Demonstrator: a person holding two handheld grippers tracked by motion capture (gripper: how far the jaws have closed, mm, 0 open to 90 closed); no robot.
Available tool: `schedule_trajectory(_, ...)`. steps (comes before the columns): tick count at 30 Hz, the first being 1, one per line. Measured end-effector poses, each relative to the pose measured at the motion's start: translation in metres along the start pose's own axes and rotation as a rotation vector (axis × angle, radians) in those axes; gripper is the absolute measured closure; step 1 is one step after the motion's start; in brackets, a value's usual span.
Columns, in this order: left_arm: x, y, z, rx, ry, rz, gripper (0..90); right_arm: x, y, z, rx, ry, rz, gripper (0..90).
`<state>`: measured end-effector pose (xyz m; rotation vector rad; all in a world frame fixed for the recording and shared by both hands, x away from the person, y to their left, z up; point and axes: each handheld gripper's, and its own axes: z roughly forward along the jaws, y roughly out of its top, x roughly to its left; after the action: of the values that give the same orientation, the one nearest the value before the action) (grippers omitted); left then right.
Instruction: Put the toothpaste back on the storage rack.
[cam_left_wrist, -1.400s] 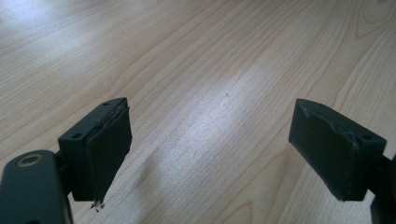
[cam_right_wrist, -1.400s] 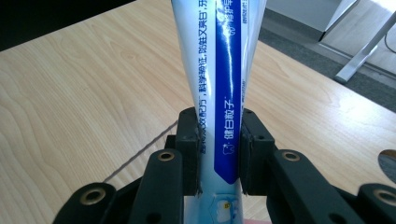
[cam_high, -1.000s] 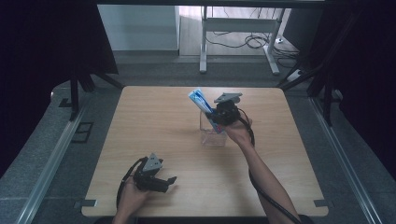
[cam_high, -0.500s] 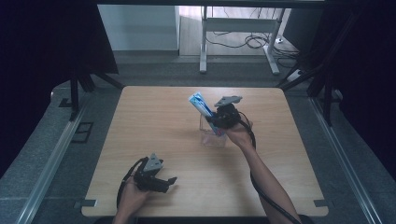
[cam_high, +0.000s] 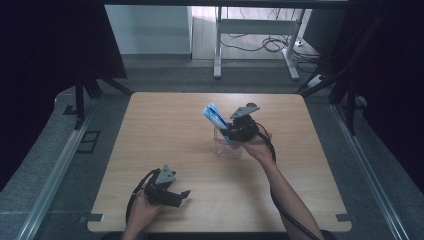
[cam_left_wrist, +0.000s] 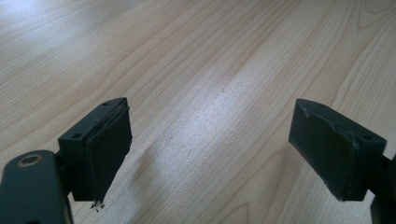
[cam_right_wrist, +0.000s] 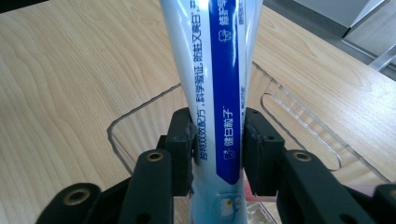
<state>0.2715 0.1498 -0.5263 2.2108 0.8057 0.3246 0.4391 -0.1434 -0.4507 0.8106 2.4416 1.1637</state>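
**Tube may tip or drag the bin as the right tongs let go**

High view: right tongs sit over the clear bin mid-tabletop, with the toothpaste tube standing in the bin and leaning up and away toward the far left. Left tongs are parked near the front edge, well apart from the bin, so nothing is bracing it. Risk: the bin looks light and isn't held; any sideways pull on the tube could slide or tilt it.

Left gripper view: left tongs are spread wide, nothing between the pads, bare tabletop below. No hazard here, but no help either.

Right gripper view: right tongs bracket the toothpaste tube low down, its lower end inside the clear bin. The jaws have just been opening; pads appear to touch both sides of the tube still, though I judge the pinch is now light. Risks:
- tube is tall against the bin wall and tilted, so once free it could flop over the rim and land on the tabletop
- soft tube may stick to a pad and get lifted back out on withdrawal
- pulling out at an angle could catch the rim
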Motion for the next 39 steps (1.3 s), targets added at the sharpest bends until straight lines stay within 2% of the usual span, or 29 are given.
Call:
schedule_trajectory(5,-0.001,0.000,0.001,0.003,-0.001,0.003,13.4,0.001,0.001,-0.003,-0.009,0.001,0.014,60.8)
schedule_trajectory(10,-0.001,0.000,0.001,0.004,-0.003,0.005,13.4,0.004,-0.001,-0.005,-0.014,-0.013,0.003,55.3)
schedule_trajectory(14,-0.001,0.000,0.003,0.010,-0.005,0.005,13.4,0.003,-0.001,-0.009,-0.026,-0.012,0.009,54.8)
schedule_trajectory(23,-0.001,0.000,0.003,0.013,-0.004,0.007,13.4,0.008,0.004,-0.012,-0.020,-0.005,-0.013,47.6)
schedule_trajectory(32,-0.002,0.000,0.004,0.017,-0.008,0.008,13.4,0.011,0.006,-0.018,-0.010,-0.022,-0.046,39.2)
schedule_trajectory(39,-0.002,0.000,0.004,0.015,-0.008,0.006,13.4,0.009,0.006,-0.024,-0.013,-0.009,-0.019,29.8)
